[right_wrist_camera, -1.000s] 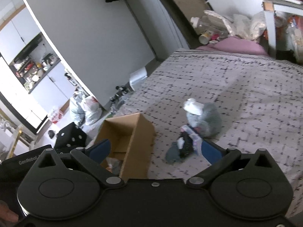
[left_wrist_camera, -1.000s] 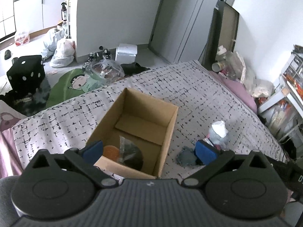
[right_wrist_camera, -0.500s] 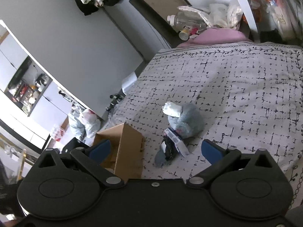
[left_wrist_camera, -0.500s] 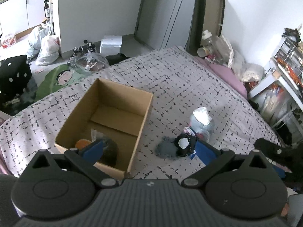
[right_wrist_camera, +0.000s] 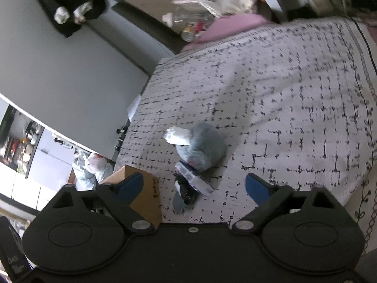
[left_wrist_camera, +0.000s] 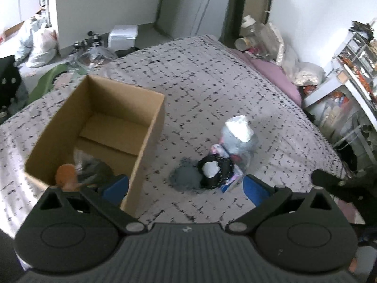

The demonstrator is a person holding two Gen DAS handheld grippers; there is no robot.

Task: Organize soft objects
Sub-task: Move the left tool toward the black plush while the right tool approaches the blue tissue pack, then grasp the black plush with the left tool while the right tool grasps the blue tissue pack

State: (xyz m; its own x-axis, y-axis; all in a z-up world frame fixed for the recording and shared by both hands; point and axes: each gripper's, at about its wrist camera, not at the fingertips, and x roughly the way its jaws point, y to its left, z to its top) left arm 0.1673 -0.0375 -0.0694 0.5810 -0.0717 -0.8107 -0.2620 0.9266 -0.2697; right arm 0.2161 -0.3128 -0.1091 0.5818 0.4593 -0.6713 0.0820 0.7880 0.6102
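An open cardboard box point(left_wrist_camera: 132, 99) stands on the patterned bedspread point(left_wrist_camera: 212, 75); inside lie an orange soft item point(left_wrist_camera: 67, 173) and a dark bagged item point(left_wrist_camera: 94, 168). To its right lies a small pile: a grey plush point(left_wrist_camera: 238, 139) with a white tag, a flat pink-white packet point(left_wrist_camera: 232, 179), a black item with a white patch point(left_wrist_camera: 213, 171) and a dark grey pad point(left_wrist_camera: 186, 176). My left gripper point(left_wrist_camera: 185, 187) is open and empty above the pile. My right gripper point(right_wrist_camera: 194, 186) is open and empty above the same pile point(right_wrist_camera: 200, 148); the box corner point(right_wrist_camera: 146, 195) shows at its left finger.
The bed's far edge meets a pink pillow point(left_wrist_camera: 273, 70) and clutter by the wall. A shelf unit point(left_wrist_camera: 348, 75) stands right of the bed. Bags point(left_wrist_camera: 40, 44), a white box point(left_wrist_camera: 122, 35) and a green mat lie on the floor beyond the bed.
Both grippers have shifted right, away from the box and toward the pile. The box has slid left in both views. Both stay open and empty.
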